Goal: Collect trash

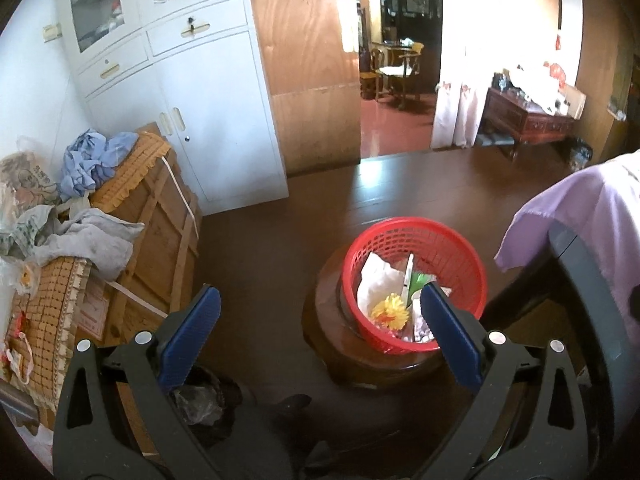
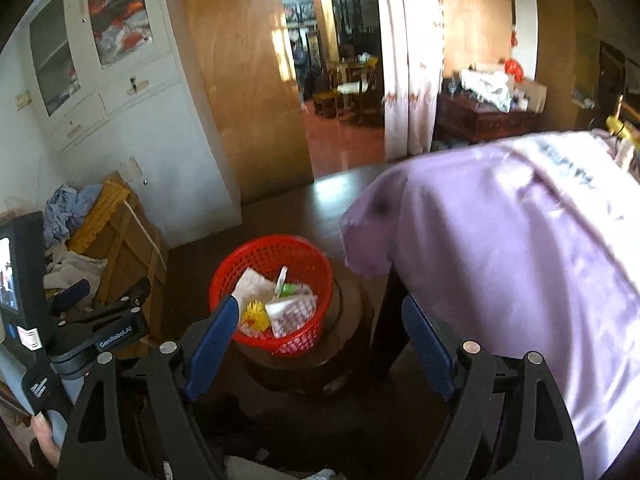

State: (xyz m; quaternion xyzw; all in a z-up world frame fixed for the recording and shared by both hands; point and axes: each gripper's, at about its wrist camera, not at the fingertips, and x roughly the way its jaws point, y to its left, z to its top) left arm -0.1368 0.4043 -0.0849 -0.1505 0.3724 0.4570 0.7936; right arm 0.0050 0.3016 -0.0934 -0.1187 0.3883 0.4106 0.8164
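Your left tongs (image 1: 320,328) stand spread wide with nothing between the blue pads (image 1: 191,336); beyond their right pad sits the red basket (image 1: 416,240). Your right tongs (image 2: 320,344) are likewise spread and empty, their pads clear of everything, with the same basket (image 2: 272,248) just past the left pad.

The basket rests on a round dark wooden stool (image 1: 324,320), which stands on the dark floor (image 1: 260,240). Inside the basket lie the collected scraps: crumpled white paper (image 1: 378,284), a yellow artificial flower (image 1: 390,310), a green-and-white wrapper (image 1: 418,280) and, seen from the right wrist, a red-checked packet (image 2: 294,312). The basket sits toward the stool's far side, its rim overhanging slightly in the left-wrist view.

To the right of the stool a lilac cloth (image 2: 500,260) drapes over dark furniture whose form you cannot make out. At the left, a wooden crate (image 1: 160,216) carries bamboo mats and heaped blue and grey clothing (image 1: 94,164). Behind it stands a white cabinet (image 1: 208,112) with glass upper doors. A doorway (image 1: 396,80) with a pale curtain (image 1: 460,100) opens onto a further room with chairs.

In the right-wrist view your left-hand device (image 2: 96,320) appears at the left edge, with a fingertip (image 2: 40,426) on its handle.
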